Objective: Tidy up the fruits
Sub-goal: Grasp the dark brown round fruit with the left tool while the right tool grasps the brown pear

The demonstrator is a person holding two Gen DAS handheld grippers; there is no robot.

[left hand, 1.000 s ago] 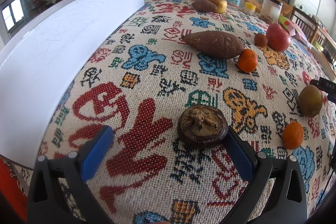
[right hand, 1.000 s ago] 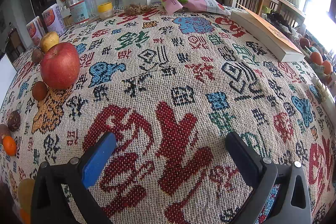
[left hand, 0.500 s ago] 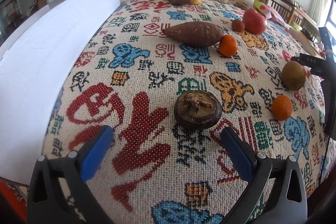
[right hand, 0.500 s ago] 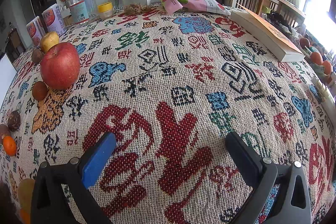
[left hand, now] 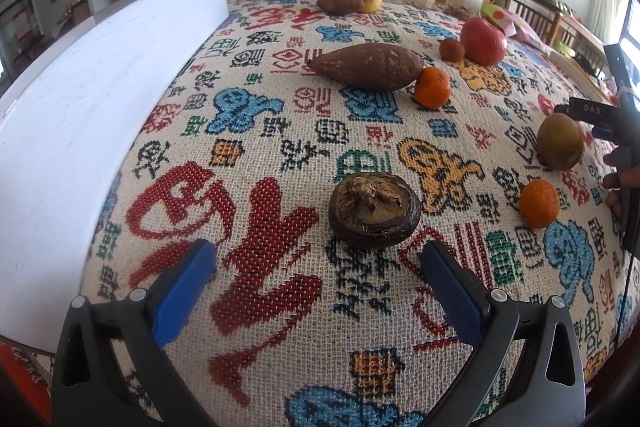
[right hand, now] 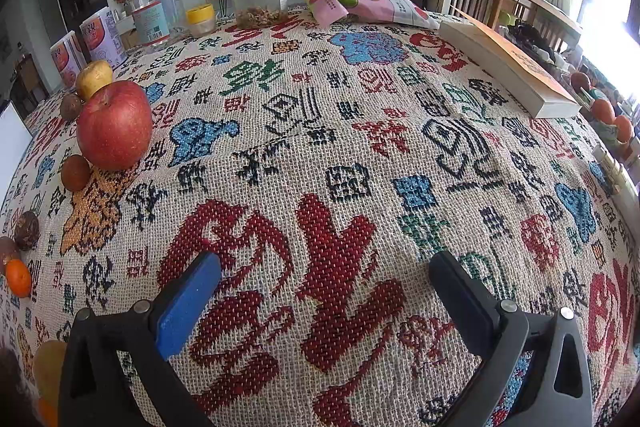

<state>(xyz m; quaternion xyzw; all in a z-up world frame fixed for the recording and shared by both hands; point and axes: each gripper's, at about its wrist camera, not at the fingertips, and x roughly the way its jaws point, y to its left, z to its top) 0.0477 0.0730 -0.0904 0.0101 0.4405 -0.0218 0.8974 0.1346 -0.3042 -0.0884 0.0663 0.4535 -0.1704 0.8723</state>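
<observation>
The left gripper (left hand: 316, 267) has its jaws spread wide and empty; a dark wrinkled fruit (left hand: 375, 210) sits on the patterned cloth (left hand: 280, 131) just ahead, nearer the right finger. Beyond lie a sweet potato (left hand: 366, 66) and a tangerine (left hand: 432, 87), touching. The right gripper (right hand: 324, 287) is likewise wide apart, holding nothing – a red apple (right hand: 115, 124) sits far left.
</observation>
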